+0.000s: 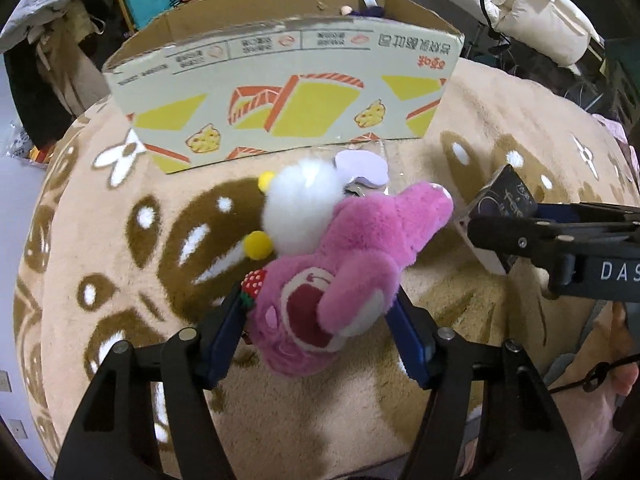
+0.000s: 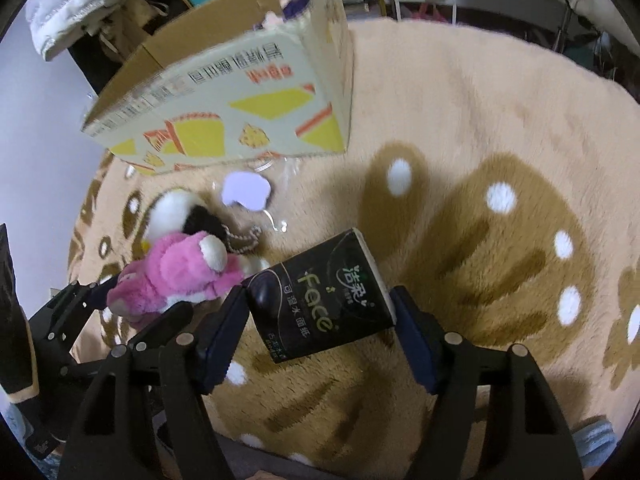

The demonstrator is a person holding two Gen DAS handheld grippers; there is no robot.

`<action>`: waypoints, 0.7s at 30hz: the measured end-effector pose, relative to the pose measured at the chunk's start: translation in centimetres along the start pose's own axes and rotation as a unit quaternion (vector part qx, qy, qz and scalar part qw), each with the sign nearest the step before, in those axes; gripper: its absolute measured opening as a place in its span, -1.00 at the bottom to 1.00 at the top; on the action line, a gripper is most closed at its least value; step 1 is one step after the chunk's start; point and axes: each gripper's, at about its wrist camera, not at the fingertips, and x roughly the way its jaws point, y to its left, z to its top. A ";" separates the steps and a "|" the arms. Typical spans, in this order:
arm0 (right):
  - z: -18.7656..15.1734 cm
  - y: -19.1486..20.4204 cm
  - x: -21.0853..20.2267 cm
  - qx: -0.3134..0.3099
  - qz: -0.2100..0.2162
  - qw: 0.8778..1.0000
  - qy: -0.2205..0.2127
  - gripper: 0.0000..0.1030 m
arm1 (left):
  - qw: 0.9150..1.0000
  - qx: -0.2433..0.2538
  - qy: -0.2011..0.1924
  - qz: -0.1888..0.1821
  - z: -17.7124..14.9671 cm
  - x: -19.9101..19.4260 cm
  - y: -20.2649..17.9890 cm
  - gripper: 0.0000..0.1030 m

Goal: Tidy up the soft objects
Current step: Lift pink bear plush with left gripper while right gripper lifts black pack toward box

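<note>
A pink plush bear (image 1: 344,280) with a red strawberry on its side is clamped between the blue pads of the left tongs (image 1: 320,320) and held above a beige fleece blanket (image 1: 500,120) patterned with brown and white shapes. A white fluffy toy (image 1: 300,204) with yellow pom-poms is seen just beyond the bear, touching it, with a lilac card tag (image 1: 362,166) beside it. In the right wrist view, a black pack of facial tissues (image 2: 324,296) is gripped by its two ends in the right tongs (image 2: 320,316), tilted over the blanket. A ball chain (image 2: 242,238) is seen trailing near the plush toys. An open cardboard box (image 1: 280,92) printed with yellow cake drawings is set on the blanket behind all of these items, with small objects just visible at its far corner.
</note>
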 end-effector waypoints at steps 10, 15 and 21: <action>0.8 0.8 -4.2 -0.021 0.032 0.991 -0.127 0.46 | 0.997 -0.014 -0.061 0.046 0.1 -3.3 0.9 0.29; 0.9 1.2 -5.4 -0.023 0.041 0.985 -0.167 0.46 | 0.993 -0.016 -0.101 0.063 0.3 -5.5 1.1 0.29; 1.4 2.8 -6.7 -0.050 0.039 0.974 -0.216 0.46 | 0.985 -0.032 -0.155 0.074 0.6 -7.7 2.0 0.28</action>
